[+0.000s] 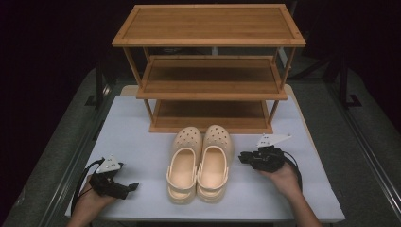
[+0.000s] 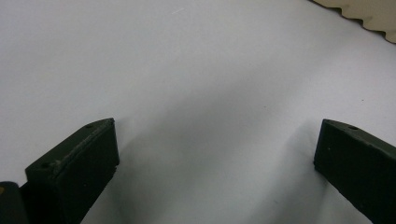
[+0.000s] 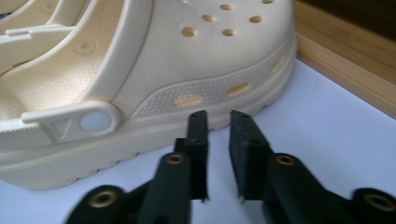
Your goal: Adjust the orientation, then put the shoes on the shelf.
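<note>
With the clogs (image 1: 200, 163) side by side before the rack (image 1: 208, 71), the nearly closed right gripper (image 3: 218, 122) should widen before taking the right clog's sidewall, while the left gripper (image 2: 215, 135) rests wide open.

A staged recording bench: white-covered table (image 1: 142, 142) on metal framing against blackness, holding a wooden shoe rack (image 1: 210, 71).
</note>
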The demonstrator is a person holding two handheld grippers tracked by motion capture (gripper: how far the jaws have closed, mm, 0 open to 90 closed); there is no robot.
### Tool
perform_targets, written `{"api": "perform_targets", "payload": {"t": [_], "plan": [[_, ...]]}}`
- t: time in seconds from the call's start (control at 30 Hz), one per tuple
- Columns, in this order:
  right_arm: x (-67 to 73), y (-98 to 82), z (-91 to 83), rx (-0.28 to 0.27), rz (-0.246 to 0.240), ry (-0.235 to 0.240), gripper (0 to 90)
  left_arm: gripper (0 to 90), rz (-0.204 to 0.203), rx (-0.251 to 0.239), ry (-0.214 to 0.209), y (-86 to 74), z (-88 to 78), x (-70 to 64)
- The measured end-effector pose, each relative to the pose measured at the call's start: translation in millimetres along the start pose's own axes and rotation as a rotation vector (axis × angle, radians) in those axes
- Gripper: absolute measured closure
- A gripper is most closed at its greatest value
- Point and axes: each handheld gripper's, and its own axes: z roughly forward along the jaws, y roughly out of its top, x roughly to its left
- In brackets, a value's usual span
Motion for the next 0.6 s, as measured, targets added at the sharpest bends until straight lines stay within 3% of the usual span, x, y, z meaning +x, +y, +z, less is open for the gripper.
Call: {"api": "perform_targets", "payload": {"t": [0.13, 0.33, 0.6], "plan": [[-1.9, -4.6, -6.4, -0.014, 0.027, -0.027, 59.0, 0.0, 0.0, 0.001, -0.001, 0.1, 0.0, 0.2], [-4.2, -5.9, -14.9, -0.038, 0.075, -0.001, 42.9, 0.0, 0.0, 0.001, 0.0, 0.1, -0.1, 0.1], [7.6, 6.2, -19.6, -0.086, 0.085, 0.029, 32.8, 0.0, 0.0, 0.002, -0.002, 0.1, -0.1, 0.4]]}}
